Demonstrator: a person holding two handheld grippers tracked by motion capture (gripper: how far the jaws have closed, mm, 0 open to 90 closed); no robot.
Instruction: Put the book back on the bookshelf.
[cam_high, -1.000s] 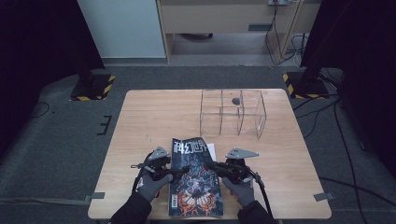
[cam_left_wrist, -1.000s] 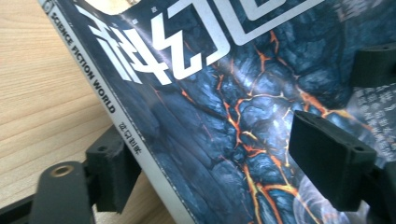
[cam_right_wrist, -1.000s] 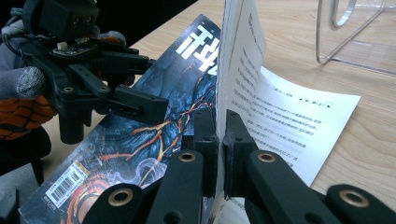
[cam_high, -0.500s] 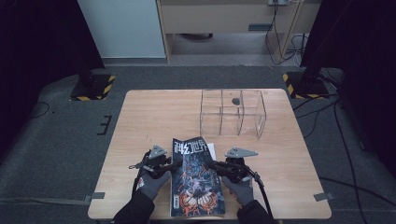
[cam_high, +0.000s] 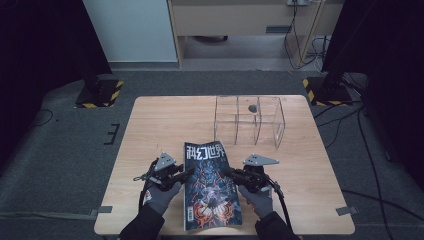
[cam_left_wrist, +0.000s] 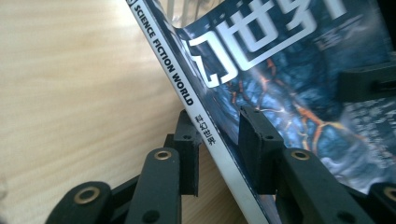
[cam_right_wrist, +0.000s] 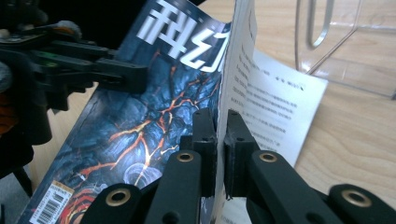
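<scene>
At lower centre of the high view, a dark glossy science-fiction magazine (cam_high: 210, 190) is clamped by the left gripper (cam_high: 192, 171), jaws just closing on its spine, and the right gripper (cam_high: 226, 172), clenched on its page edge. It looks gripped and partly raised; the clear acrylic divided box (cam_high: 248, 120), upper right, stands empty.

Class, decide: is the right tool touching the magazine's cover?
Touching. The right gripper view shows the right tool with both jaws pinching the magazine cover edge, no gap.

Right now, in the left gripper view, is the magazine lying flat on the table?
No. The magazine is lifted and tilted, its white spine rising off the table between the left gripper jaws.
</scene>
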